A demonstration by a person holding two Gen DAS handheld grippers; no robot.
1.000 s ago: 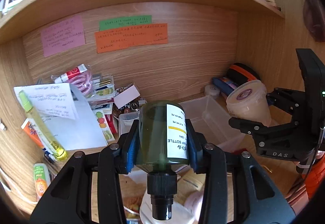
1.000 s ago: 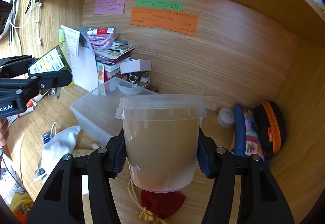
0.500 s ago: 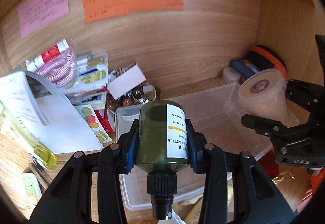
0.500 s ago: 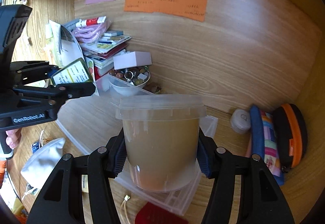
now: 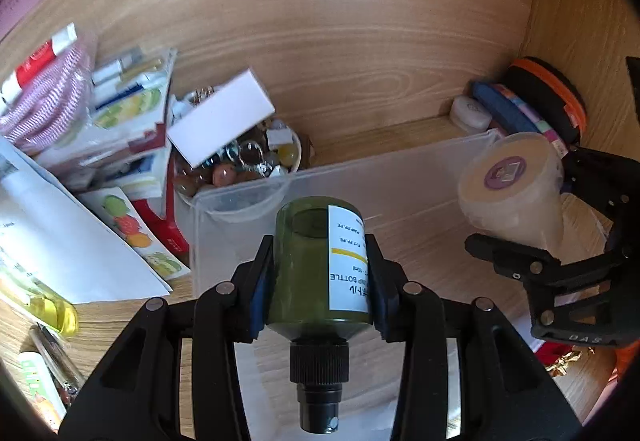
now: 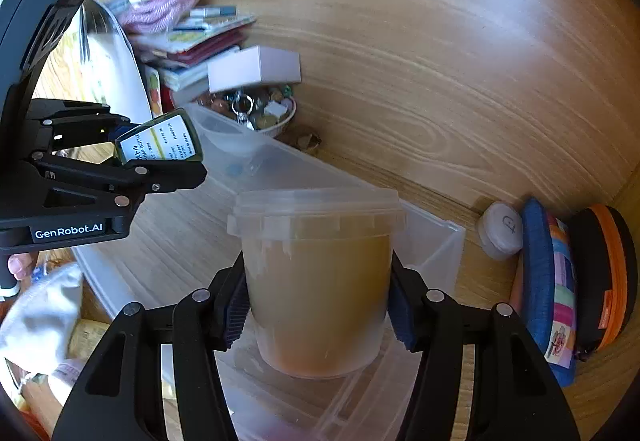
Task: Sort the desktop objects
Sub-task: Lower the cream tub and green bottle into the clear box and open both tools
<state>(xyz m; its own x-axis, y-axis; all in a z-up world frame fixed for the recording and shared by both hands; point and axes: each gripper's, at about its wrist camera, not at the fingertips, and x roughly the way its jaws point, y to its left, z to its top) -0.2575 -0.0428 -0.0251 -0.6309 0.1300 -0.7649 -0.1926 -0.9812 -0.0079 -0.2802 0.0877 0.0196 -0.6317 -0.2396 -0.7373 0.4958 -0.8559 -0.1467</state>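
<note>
Left tool [image 5: 320, 273] is clenched on a green bottle [image 5: 316, 265] at lower centre of its frame, cap toward the camera, above the clear bin [image 5: 360, 177]. Right tool [image 6: 318, 305] grips a lidded tub [image 6: 318, 281] of tan stuff at lower centre, over the bin's near corner. Neither item looks set down yet, and no item shows inside the bin, so the sorting seems barely begun. Left over: a bowl of trinkets [image 5: 248, 161] behind the bin, stacked packets [image 5: 120, 113] at left, pouches [image 6: 560, 281] at right on the bench [image 5: 380, 137].
</note>
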